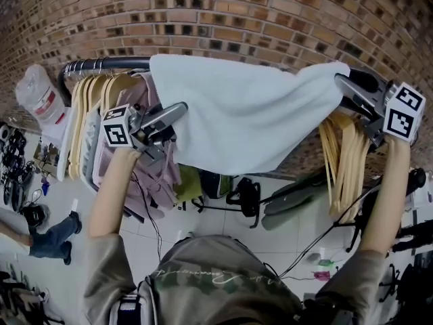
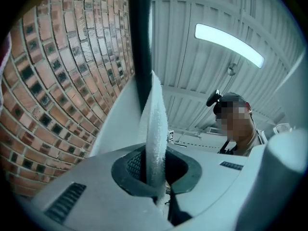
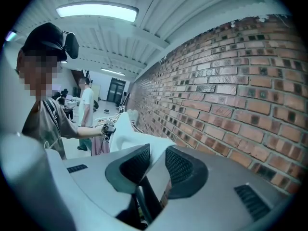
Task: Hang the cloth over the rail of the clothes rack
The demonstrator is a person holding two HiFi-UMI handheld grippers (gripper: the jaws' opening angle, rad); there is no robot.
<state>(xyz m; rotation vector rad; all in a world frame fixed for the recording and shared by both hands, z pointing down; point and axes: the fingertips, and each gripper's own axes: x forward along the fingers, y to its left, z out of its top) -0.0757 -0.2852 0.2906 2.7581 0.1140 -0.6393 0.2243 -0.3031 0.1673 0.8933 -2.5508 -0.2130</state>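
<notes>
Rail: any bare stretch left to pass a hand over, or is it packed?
Only the middle, between the left hangers and right hangers, and the cloth already covers it. Both ends of the rail are crowded with hangers.

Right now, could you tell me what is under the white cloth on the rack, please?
The cloth covers the rail along its middle, so only the left end shows. Below the cloth's right edge hang wooden hangers, and below its left edge pink garments.
</notes>
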